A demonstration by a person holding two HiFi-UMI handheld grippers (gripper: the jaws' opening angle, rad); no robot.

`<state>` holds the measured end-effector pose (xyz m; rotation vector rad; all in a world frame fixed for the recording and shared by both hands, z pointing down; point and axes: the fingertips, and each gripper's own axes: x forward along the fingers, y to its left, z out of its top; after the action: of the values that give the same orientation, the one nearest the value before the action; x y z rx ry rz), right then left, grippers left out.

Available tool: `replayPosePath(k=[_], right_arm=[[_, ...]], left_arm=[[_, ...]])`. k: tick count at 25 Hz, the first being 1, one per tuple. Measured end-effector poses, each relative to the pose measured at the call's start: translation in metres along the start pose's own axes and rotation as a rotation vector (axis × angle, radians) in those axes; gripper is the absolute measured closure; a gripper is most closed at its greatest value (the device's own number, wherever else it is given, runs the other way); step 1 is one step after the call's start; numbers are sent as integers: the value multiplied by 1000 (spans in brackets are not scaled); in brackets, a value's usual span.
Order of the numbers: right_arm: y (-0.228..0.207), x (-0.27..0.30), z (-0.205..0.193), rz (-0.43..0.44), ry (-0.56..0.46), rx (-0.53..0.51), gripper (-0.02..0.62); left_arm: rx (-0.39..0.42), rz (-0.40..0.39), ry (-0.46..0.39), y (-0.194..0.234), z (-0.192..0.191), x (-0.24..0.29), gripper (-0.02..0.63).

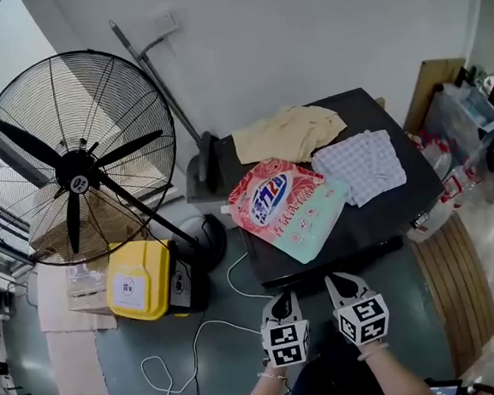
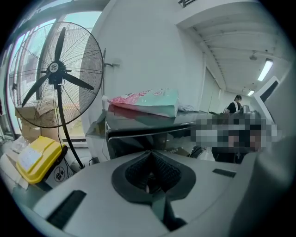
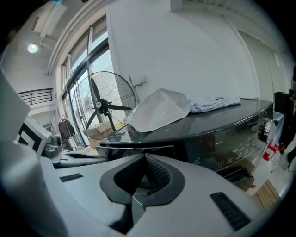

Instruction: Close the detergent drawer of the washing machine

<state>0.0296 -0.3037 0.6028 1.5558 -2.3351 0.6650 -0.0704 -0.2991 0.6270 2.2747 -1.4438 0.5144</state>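
The dark washing machine (image 1: 400, 179) stands in front of me, with a pink and teal detergent bag (image 1: 286, 202) and folded cloths on its lid. Its detergent drawer front (image 3: 138, 149) sits at the upper left of the front panel and also shows as a dark panel (image 2: 138, 139) in the left gripper view. How far out it stands I cannot tell. My left gripper (image 1: 281, 298) and right gripper (image 1: 340, 284) hover side by side just short of the front edge. Both are shut and hold nothing, and neither touches the machine.
A large black pedestal fan (image 1: 76, 160) stands to the left, with a yellow box (image 1: 138, 281) and a white cable (image 1: 199, 343) on the floor beside it. A mop (image 1: 159, 79) leans on the wall. A clear bin (image 1: 459, 113) and bottles crowd the right side.
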Motion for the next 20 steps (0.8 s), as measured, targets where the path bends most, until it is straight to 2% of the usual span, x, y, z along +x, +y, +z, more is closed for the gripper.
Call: replayPosePath(k=[20], right_arm=[[-2, 4, 0, 71, -16, -14, 571]], left_arm=[[-24, 47, -1, 2, 0, 5, 591]])
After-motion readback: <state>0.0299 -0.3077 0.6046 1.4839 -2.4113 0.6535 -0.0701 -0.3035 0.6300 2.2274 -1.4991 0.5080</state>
